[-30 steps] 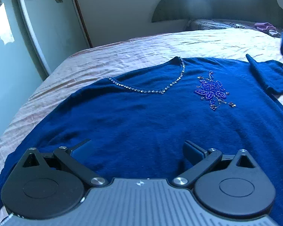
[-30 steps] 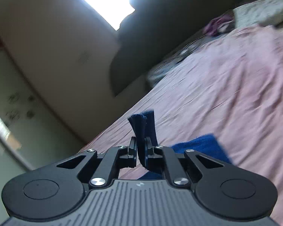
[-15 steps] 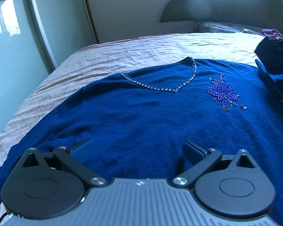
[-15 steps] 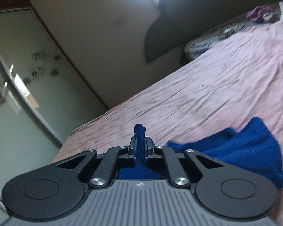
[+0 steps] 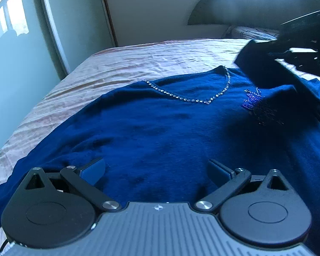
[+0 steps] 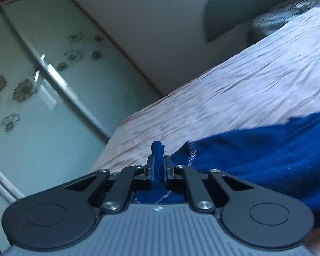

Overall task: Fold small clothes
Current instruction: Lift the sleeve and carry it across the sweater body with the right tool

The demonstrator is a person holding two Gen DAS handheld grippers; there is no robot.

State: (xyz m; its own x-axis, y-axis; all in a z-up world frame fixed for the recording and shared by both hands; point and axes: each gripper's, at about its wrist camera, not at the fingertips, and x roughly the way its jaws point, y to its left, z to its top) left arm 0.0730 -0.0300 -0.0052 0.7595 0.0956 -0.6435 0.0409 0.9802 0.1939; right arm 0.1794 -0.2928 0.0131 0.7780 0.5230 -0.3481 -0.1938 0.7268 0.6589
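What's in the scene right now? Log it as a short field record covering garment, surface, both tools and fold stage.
garment: blue sweater, front up, beaded neckline
surface: pink bedsheet
left tool: open, low over the sweater's lower part, gripping nothing
right tool: shut on the sweater's sleeve, carrying it over the sweater's body
fold stage: one sleeve being brought inward; the rest lies flat
background: glass wardrobe doors

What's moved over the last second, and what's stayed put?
The right gripper, still shut on the sleeve, has carried it inward over the blue sweater; the lifted fabric now partly covers the beaded flower, which was fully exposed before. Nothing was newly taken or released. The left gripper stays open, low over the sweater's lower front, and the sweater's body lies spread on the bed as before.
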